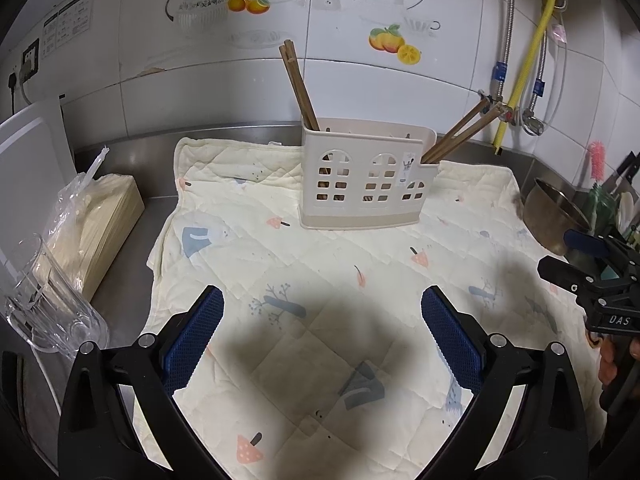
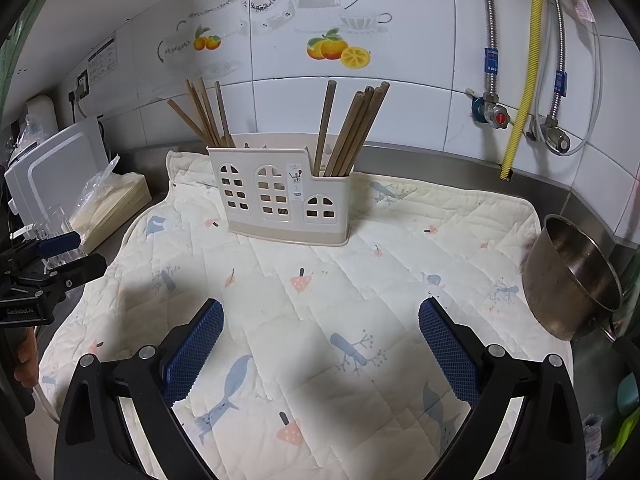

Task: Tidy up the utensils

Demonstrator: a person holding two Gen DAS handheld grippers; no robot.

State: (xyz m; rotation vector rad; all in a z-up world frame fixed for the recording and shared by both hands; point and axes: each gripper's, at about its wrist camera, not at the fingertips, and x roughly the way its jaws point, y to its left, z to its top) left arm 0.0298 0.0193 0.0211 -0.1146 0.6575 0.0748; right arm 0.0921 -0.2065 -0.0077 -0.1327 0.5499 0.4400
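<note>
A beige utensil holder [image 1: 362, 176] [image 2: 280, 196] with window cut-outs stands upright on a patterned quilted cloth [image 1: 320, 264] [image 2: 320, 280]. Brown chopsticks lean out of its left end [image 1: 298, 84] [image 2: 202, 114] and its right end [image 1: 460, 132] [image 2: 352, 128]. My left gripper [image 1: 322, 304] hovers open over the cloth in front of the holder, nothing between its blue pads. My right gripper [image 2: 320, 316] is open and empty too, also short of the holder. Each gripper shows at the edge of the other's view: the right gripper [image 1: 592, 264], the left gripper [image 2: 60, 256].
A steel bowl [image 2: 572, 276] [image 1: 554, 216] lies tipped at the cloth's right edge. Left of the cloth are a clear glass mug [image 1: 44, 300], a bagged stack of beige sheets [image 1: 100, 216] and a white board [image 1: 28, 152]. Pipes and valves [image 2: 496, 116] run along the tiled wall.
</note>
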